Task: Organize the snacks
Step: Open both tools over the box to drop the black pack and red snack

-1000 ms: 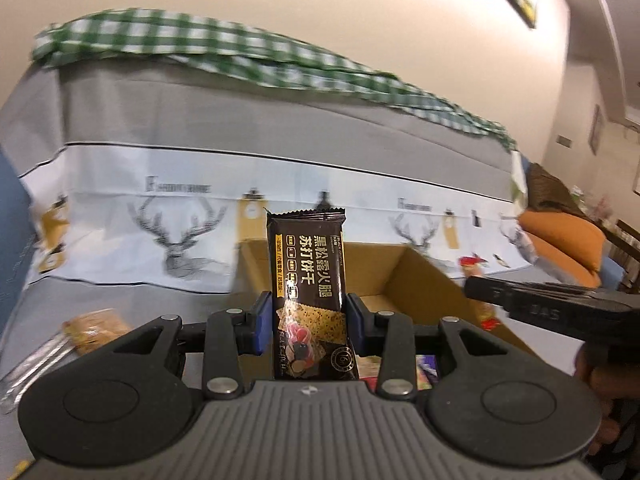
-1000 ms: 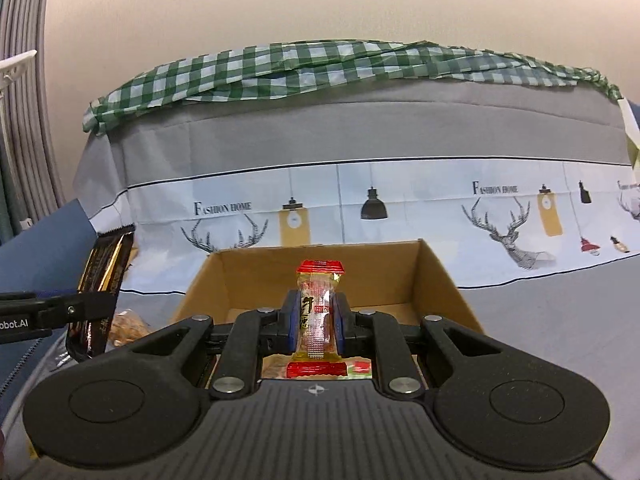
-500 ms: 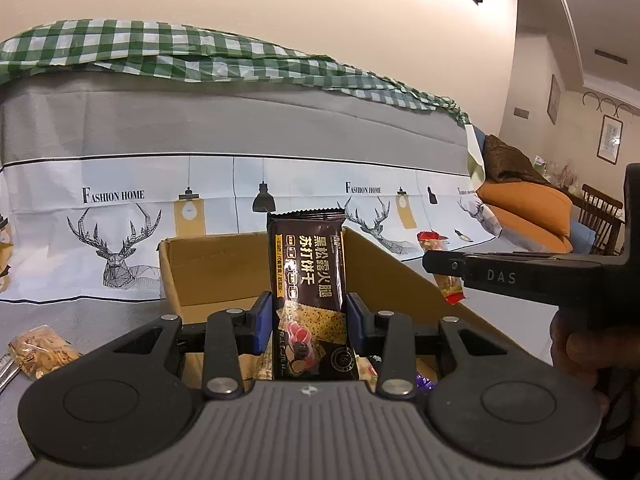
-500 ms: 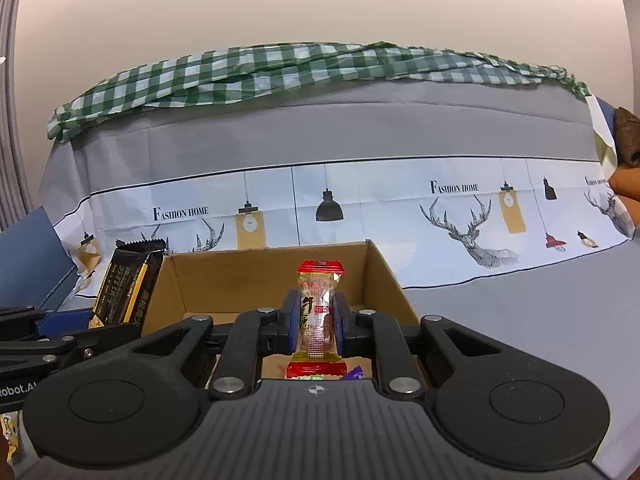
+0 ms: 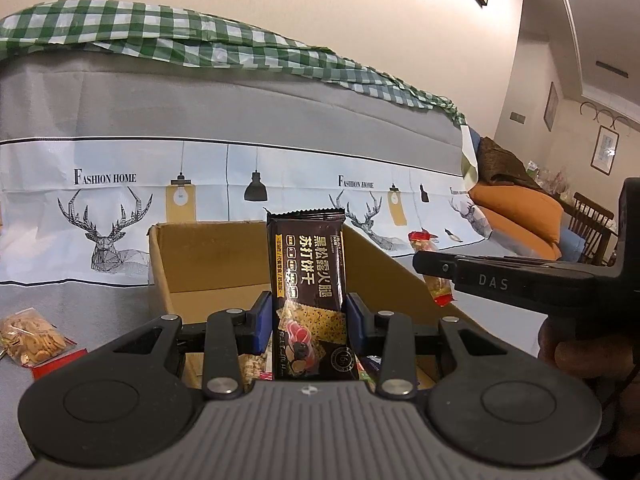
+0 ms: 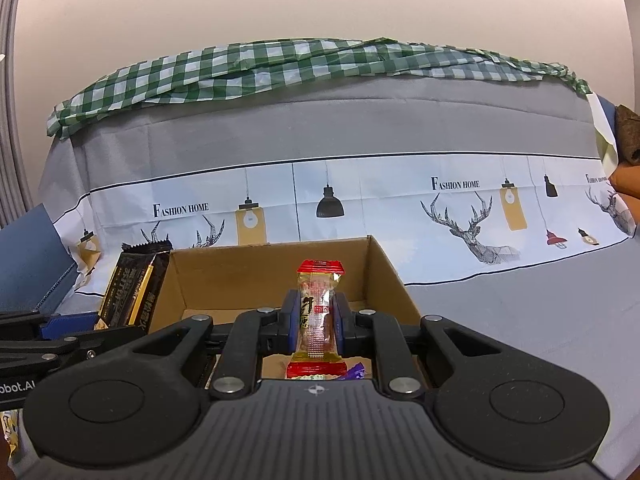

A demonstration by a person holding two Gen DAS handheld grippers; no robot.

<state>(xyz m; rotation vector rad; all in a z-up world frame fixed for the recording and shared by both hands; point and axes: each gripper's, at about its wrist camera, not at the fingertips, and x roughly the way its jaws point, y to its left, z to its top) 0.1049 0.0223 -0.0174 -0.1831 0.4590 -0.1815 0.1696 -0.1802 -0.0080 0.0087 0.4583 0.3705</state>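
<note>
My left gripper (image 5: 308, 320) is shut on a dark brown cracker packet (image 5: 308, 280), held upright over the near end of an open cardboard box (image 5: 192, 264). My right gripper (image 6: 316, 322) is shut on a small red-and-gold candy packet (image 6: 318, 312), upright over the same box (image 6: 256, 272). In the left wrist view the right gripper (image 5: 434, 276) comes in from the right with its candy packet (image 5: 436, 284) at the box's right wall. In the right wrist view the cracker packet (image 6: 132, 284) stands at the box's left wall. Several wrapped snacks lie inside the box.
The box sits on a grey sofa cover (image 6: 520, 312) printed with deer and lamps; a green checked cloth (image 6: 280, 64) lies along the backrest. A clear bag of small biscuits (image 5: 30, 336) lies left of the box. Orange cushions (image 5: 520, 216) and a wooden chair are at far right.
Both grippers have moved closer to the box and to each other, each still holding its packet. The left view has swung right, so the box is now centred.
</note>
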